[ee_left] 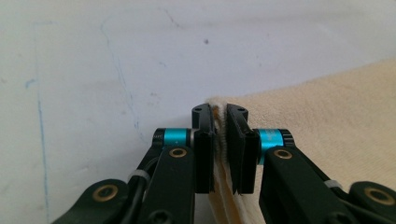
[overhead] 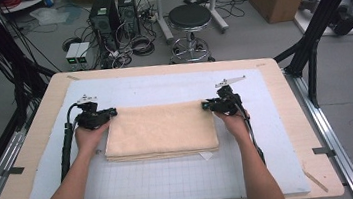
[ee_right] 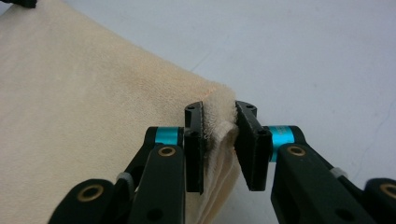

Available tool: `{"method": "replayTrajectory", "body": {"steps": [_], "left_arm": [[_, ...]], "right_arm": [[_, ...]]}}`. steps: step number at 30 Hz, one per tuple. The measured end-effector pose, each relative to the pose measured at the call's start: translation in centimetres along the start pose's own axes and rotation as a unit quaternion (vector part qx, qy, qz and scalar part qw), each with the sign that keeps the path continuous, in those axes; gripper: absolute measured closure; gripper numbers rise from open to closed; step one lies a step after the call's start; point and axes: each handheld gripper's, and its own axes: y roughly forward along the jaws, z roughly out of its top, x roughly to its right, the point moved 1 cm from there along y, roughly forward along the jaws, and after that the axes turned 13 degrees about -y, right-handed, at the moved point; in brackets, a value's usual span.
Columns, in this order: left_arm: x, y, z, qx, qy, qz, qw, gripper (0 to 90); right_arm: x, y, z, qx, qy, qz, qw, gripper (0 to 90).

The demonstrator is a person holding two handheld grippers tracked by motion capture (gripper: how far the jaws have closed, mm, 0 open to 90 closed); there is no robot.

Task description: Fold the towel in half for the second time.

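Colours: cream towel on white mat, pale wood worktop.

Towel (overhead: 160, 130) was plain cream-beige, no print, looped pile showing in the left gripper view. Mat (overhead: 173, 178) under it white, with a faint grey grid on the near half and thin blue pen lines. Worktop (overhead: 294, 111) light tan wood. Left gripper (overhead: 97, 116) and right gripper (overhead: 220, 104) both black, with teal bands and brass-coloured rivets, grey plates on top. Stool (overhead: 189, 17) black-seated, chrome-legged. Floor grey.

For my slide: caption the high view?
Both grippers, left and right, pinch the folded towel's far corners.
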Motion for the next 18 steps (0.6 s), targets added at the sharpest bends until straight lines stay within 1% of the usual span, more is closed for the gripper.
{"method": "replayTrajectory", "body": {"steps": [2,3,4,5,7,10,11,13,15,16,18], "left_arm": [[0.0,-0.1,0.0,0.002,0.011,0.0,0.9999,76.0],[-0.1,-0.3,0.1,0.004,0.013,-0.002,0.9999,74.1],[-0.1,-0.4,0.2,0.006,0.01,-0.004,0.9999,71.6],[-0.2,-0.6,0.2,0.004,0.012,-0.008,0.9999,70.6],[-0.2,-0.9,0.3,0.003,0.013,-0.012,0.9998,69.0],[0.0,-1.3,0.5,0.012,0.015,-0.018,0.9997,65.0],[0.1,-1.5,0.6,0.013,0.014,-0.022,0.9996,63.7],[0.2,-1.8,0.7,0.016,0.02,-0.025,0.9994,62.1],[0.2,-2.1,0.8,0.014,0.019,-0.023,0.9994,60.3],[0.2,-2.3,0.8,0.013,0.017,-0.021,0.9995,58.5],[0.0,-2.6,0.8,0.009,0.021,-0.021,0.9995,57.8]], "right_arm": [[0.0,0.1,-0.1,-0.004,0.002,-0.001,1.0,70.9],[0.0,0.1,-0.1,-0.002,0.001,-0.002,1.0,69.1],[-0.1,0.1,0.0,0.0,0.0,-0.006,1.0,67.3],[0.0,0.0,0.0,0.004,-0.001,-0.004,1.0,65.0],[-0.1,-0.3,0.1,0.009,0.006,-0.003,0.9999,60.8],[-0.3,-0.5,0.2,0.011,0.007,0.0,0.9999,55.3],[-0.3,-0.6,0.2,0.012,0.005,0.0,0.9999,53.8],[-0.5,-0.9,0.4,0.018,0.004,0.0,0.9998,50.4],[-0.8,-1.2,0.6,0.021,0.001,-0.004,0.9998,47.4],[-0.9,-1.5,0.8,0.022,-0.005,-0.01,0.9997,46.6],[-1.2,-2.0,1.0,0.029,-0.01,-0.012,0.9995,44.7]]}}
